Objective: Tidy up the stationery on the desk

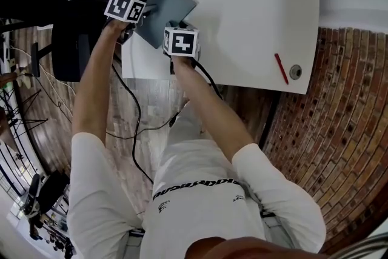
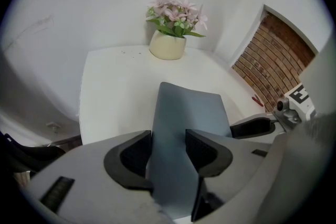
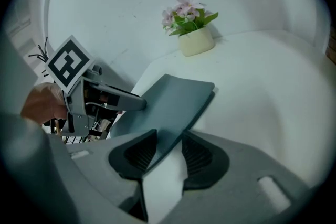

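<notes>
White desk [image 1: 254, 21] bears a grey notebook [image 1: 167, 6] at its left edge. The left gripper [image 2: 169, 147] clamps its thin, probably bendy cover; the right gripper [image 3: 168, 147] gapes astride the near edge, a sensible second hold.

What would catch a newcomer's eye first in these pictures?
The grey notebook at the left edge of the desk stands out, with both grippers at it. The left gripper is clamped on it, while the right gripper has its fingers astride one edge without pinching. Next come the red pen near the desk's near right corner and the flower pot at its far edge.
</notes>
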`<state>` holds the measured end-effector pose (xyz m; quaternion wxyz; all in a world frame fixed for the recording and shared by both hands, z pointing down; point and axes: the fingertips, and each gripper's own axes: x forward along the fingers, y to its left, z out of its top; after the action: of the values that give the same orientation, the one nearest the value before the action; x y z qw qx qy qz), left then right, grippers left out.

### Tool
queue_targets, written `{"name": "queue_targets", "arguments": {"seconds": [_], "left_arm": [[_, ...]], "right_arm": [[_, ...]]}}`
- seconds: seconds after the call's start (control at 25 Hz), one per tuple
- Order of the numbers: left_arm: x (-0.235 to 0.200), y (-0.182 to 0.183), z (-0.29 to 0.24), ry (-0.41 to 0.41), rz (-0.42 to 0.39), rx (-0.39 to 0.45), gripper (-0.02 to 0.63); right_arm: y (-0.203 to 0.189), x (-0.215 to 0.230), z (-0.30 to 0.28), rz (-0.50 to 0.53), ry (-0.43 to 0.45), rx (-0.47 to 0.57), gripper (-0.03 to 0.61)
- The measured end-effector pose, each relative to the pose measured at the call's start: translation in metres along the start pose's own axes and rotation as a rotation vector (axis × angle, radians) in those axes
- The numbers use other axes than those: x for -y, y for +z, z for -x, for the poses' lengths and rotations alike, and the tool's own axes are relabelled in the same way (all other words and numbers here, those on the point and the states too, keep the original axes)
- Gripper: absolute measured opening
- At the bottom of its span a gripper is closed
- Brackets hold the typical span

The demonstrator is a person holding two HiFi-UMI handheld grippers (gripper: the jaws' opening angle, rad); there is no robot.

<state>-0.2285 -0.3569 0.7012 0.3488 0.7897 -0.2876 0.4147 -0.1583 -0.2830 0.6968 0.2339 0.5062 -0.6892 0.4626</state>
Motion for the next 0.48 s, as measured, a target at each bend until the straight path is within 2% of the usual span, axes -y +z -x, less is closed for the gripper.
{"name": "queue_targets", "arguments": {"seconds": [0.32, 0.48], "left_arm": [[0.040, -0.004, -0.007, 0.036, -0.015, 0.023, 0.200], [0.067, -0.007, -0.012, 0.044, -0.047, 0.022, 0.199]], "right_arm": [[-0.006, 0.032, 0.024, 0.071, -0.042, 0.000, 0.141], [-0.004, 0.057, 0.035, 0.110, -0.045, 0.014, 0.143]]}}
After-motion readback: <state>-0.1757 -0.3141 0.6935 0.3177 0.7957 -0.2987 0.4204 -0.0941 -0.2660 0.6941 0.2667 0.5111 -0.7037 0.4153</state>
